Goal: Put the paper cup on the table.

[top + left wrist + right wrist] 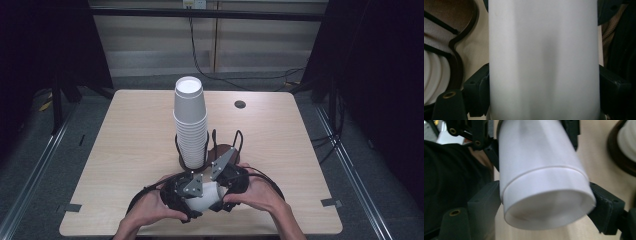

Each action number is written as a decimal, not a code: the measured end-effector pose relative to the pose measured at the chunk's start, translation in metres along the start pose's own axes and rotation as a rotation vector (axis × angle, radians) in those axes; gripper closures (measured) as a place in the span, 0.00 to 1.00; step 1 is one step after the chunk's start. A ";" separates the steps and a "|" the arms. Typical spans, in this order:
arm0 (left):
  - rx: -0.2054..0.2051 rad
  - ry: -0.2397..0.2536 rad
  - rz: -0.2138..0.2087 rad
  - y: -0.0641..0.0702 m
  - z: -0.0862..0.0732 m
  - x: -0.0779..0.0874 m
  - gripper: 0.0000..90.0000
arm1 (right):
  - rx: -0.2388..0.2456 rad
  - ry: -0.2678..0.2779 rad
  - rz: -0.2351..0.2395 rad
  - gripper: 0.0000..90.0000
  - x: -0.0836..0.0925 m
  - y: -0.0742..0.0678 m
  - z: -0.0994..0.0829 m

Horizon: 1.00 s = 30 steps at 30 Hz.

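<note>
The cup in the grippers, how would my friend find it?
Look at the near edge of the table, in front of the tall stack of cups standing in a dark holder. A single white cup lies on its side there, squeezed between the left gripper and the right gripper. The others stand nested in the stack.

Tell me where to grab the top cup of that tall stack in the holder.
Grip the top cup on its side wall just below the closed upturned base, claw coming in level from the person's side. It stands inverted, nested over the stack, and the holder's loops guard only the bottom.
</note>
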<state>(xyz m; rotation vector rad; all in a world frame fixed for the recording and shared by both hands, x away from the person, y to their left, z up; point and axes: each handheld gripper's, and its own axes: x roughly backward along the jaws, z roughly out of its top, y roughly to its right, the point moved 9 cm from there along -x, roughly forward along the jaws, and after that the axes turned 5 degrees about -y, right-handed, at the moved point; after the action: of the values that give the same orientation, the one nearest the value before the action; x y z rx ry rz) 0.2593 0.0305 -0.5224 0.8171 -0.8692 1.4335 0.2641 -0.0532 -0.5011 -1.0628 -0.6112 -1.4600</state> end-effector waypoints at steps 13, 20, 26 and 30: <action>-0.014 0.020 -0.017 0.001 0.004 0.000 0.18 | 0.021 0.018 0.008 0.26 0.001 -0.001 -0.001; -0.026 0.038 -0.008 0.000 0.006 -0.002 0.16 | 0.009 0.006 0.007 0.26 0.003 -0.001 -0.003; -0.023 0.078 0.022 -0.004 0.007 0.003 0.16 | 0.003 0.011 0.004 0.26 0.004 0.000 -0.003; -0.015 0.089 0.021 -0.005 0.005 0.004 0.16 | -0.006 0.014 0.000 0.26 0.003 0.000 -0.003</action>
<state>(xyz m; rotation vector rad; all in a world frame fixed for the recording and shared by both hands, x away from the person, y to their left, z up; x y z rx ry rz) 0.2636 0.0278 -0.5160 0.7290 -0.8221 1.4694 0.2640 -0.0567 -0.5001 -1.0567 -0.5971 -1.4696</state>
